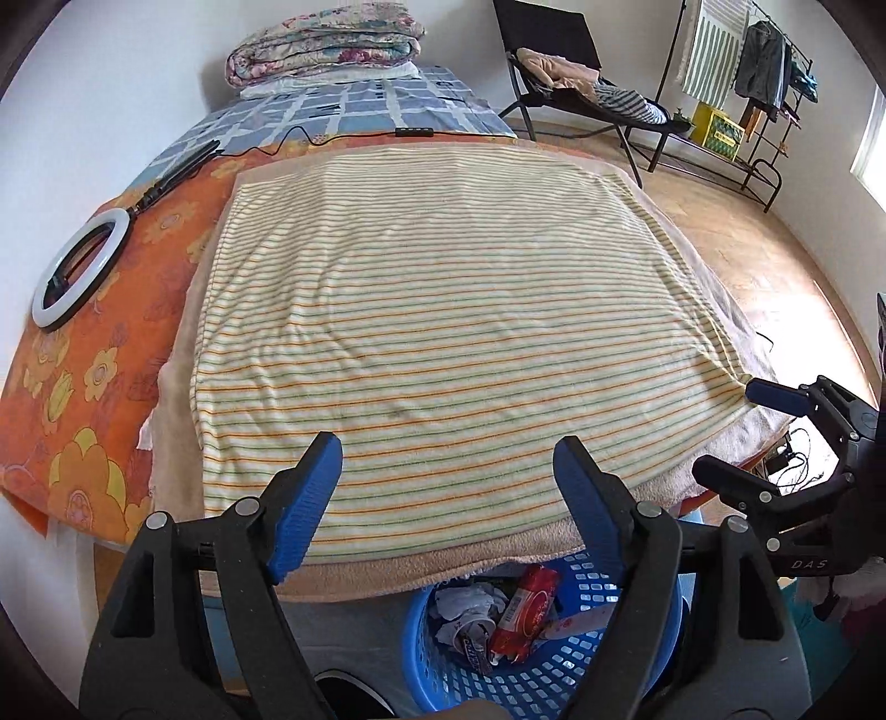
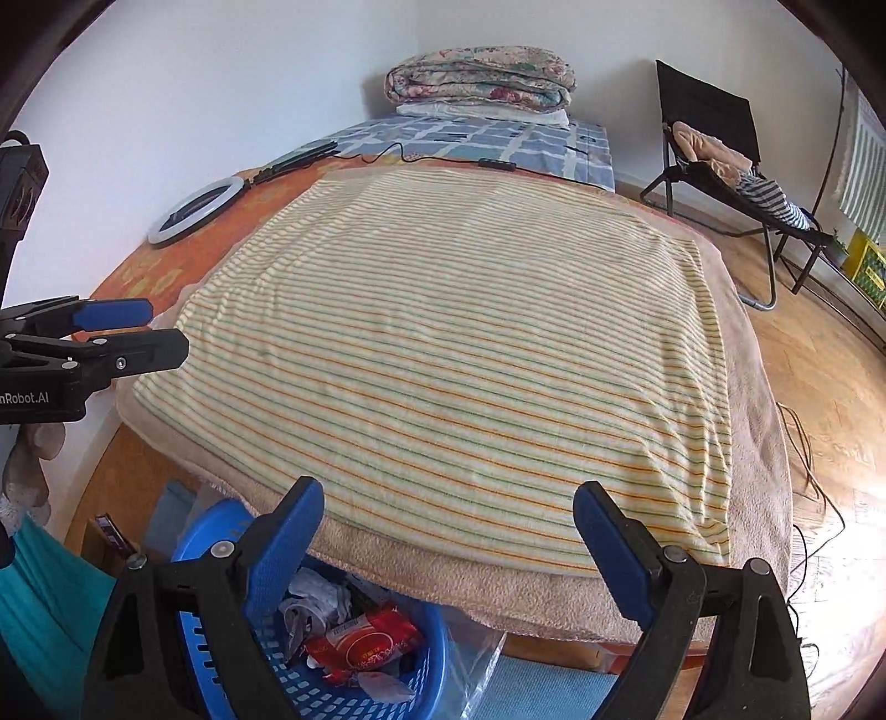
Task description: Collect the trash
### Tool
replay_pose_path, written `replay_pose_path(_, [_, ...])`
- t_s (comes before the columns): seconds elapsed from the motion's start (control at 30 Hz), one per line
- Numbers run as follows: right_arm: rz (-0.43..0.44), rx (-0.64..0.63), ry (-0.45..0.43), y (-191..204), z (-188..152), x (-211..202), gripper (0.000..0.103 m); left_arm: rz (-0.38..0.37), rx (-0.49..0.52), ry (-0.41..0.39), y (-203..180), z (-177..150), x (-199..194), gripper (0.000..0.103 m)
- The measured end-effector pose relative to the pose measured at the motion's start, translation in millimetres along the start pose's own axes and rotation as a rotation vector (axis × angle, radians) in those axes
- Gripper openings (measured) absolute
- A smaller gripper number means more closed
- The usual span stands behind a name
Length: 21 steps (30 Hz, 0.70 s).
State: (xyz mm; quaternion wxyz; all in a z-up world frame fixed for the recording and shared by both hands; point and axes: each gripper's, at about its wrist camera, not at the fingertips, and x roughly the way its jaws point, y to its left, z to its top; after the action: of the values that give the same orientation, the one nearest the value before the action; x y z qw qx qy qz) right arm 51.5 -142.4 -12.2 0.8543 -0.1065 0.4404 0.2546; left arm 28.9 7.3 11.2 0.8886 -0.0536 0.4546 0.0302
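Observation:
A blue mesh basket [image 1: 559, 681] [image 2: 302, 687] stands on the floor against the foot of the bed. Trash lies in it: a red snack wrapper [image 1: 526, 612] [image 2: 365, 642], crumpled white paper [image 1: 470, 601] [image 2: 315, 601] and other scraps. My left gripper [image 1: 448, 487] hovers over the bed's near edge, just above the basket, open with nothing between its blue pads. My right gripper [image 2: 448, 520] is held the same way to its right, also open and empty. Each shows in the other's view: the right gripper [image 1: 739, 432] from the side, the left gripper [image 2: 158, 327] at the frame's left edge.
A striped blanket [image 1: 443, 304] [image 2: 443, 332] covers the bed. A ring light [image 1: 77, 271] and its cable lie on the orange sheet at left, a folded quilt [image 1: 326, 50] at the head. A folding chair [image 2: 714, 149], a clothes rack [image 1: 758, 83] and loose cables [image 2: 808, 454] occupy the wooden floor at right.

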Motion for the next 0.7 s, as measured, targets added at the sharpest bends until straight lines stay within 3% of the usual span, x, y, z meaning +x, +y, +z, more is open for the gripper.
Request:
replay_pose_path(0.47, [0.024,0.068,-0.111,-15,28,-8,0.103,-0.037,-0.027,-0.073,-5,18,-10,0.083])
replay_pose_path(0.7, [0.002,0.055,-0.166,-11,35,-12,0.103,-0.048,-0.070,-0.097,1,22,-12,0.090])
